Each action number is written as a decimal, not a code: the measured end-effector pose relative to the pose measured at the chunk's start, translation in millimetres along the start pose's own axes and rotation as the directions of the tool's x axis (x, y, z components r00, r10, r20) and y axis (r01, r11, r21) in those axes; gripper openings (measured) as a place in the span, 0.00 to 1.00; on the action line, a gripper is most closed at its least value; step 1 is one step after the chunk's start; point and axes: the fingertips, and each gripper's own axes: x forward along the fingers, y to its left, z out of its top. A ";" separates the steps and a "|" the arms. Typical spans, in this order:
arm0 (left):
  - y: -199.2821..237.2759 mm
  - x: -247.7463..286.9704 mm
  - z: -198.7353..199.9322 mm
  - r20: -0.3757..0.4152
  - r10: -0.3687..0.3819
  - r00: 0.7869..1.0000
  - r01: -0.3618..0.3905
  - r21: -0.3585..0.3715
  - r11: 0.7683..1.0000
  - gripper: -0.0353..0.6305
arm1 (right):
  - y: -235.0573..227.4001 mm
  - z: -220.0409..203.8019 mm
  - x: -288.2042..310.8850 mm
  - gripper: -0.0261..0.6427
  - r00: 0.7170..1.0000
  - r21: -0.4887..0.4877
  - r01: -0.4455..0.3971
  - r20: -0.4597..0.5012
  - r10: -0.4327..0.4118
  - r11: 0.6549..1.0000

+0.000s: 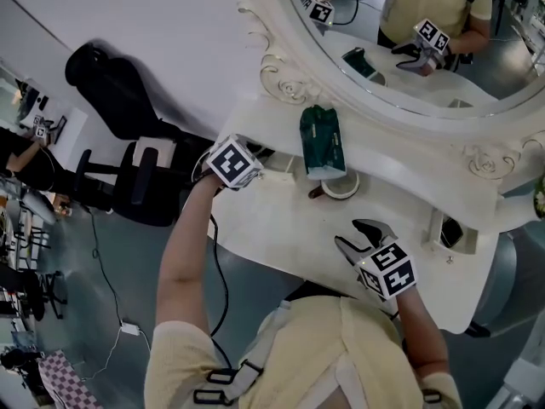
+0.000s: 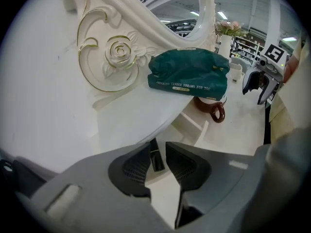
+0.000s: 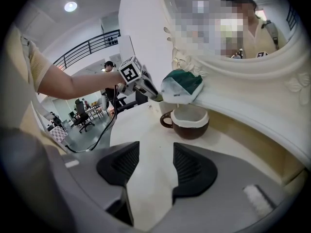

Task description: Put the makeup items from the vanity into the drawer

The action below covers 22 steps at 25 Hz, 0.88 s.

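Pinching a slim dark tube between its 2 pads, the left hand-held gripper pointed steeply down at the left end of the worktop, tucked under the edge of the mirror shelf. The tube's long axis ran along the jaws, away from the camera. A small open drawer lay just beside it, ahead and to the right in the left gripper view. The left hand was therefore judged the nearer 1 for the deposit, with its forearm stretched out across the worktop's front edge. The right hand-held gripper hovered over the worktop's right part, jaws spread and empty. It faced the brown cup and the green pack.
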 end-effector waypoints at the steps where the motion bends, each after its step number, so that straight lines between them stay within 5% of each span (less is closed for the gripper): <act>1: 0.3 -1.0 -0.8 0.002 0.004 1.000 -0.004 -0.001 1.000 0.21 | 0.9 0.3 0.3 0.37 1.000 -0.001 -0.002 0.000 0.002 1.000; 7: -2.2 -9.2 -1.8 0.048 0.021 0.999 -0.020 -0.024 1.000 0.21 | 5.8 3.4 2.5 0.37 1.000 -0.011 -0.013 0.000 0.013 1.000; 18: -15.7 -41.2 4.7 0.190 0.082 0.978 -0.047 -0.182 0.982 0.20 | 11.0 7.3 2.0 0.37 1.000 -0.017 -0.025 0.004 0.025 1.000; 22: -20.3 -54.2 7.2 0.269 0.127 0.955 -0.053 -0.266 0.962 0.10 | 10.4 15.1 1.2 0.37 0.999 -0.009 -0.016 0.031 0.016 1.000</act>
